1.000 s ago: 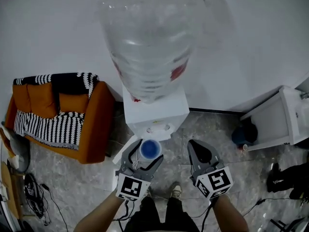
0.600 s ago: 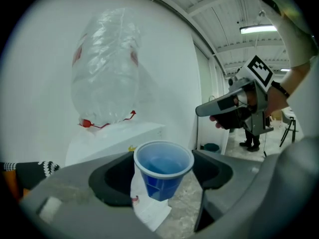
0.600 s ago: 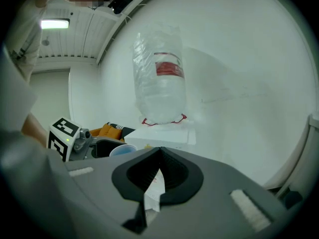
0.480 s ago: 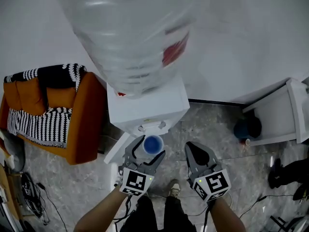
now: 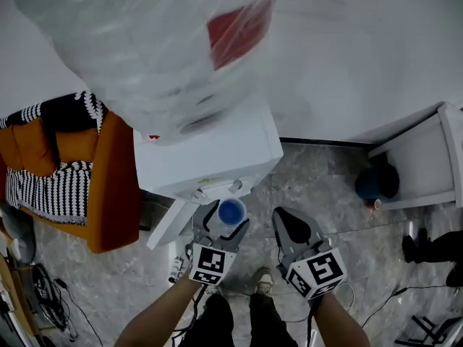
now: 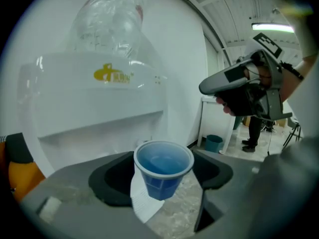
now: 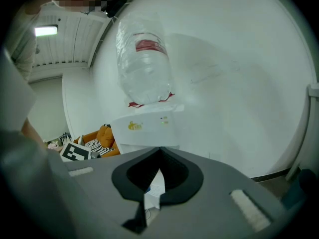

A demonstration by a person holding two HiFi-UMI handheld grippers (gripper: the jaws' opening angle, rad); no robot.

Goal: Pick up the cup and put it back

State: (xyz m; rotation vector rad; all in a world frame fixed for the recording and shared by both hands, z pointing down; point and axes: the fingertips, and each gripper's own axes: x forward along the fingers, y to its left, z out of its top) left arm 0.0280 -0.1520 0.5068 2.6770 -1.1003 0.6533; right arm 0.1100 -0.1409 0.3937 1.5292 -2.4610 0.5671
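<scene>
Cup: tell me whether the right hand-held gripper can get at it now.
Probably not: the cup sits clamped in the left hand-held gripper, and the right hand-held gripper is shut beside it.

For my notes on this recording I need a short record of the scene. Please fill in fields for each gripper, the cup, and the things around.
left gripper: jaws closed on the blue cup, which is off the floor
right gripper: jaws together, nothing between them
cup pose: upright, mouth up
ahead of the grippers: white water dispenser with a clear bottle on top
left side of head view: orange sofa beside the dispenser
</scene>
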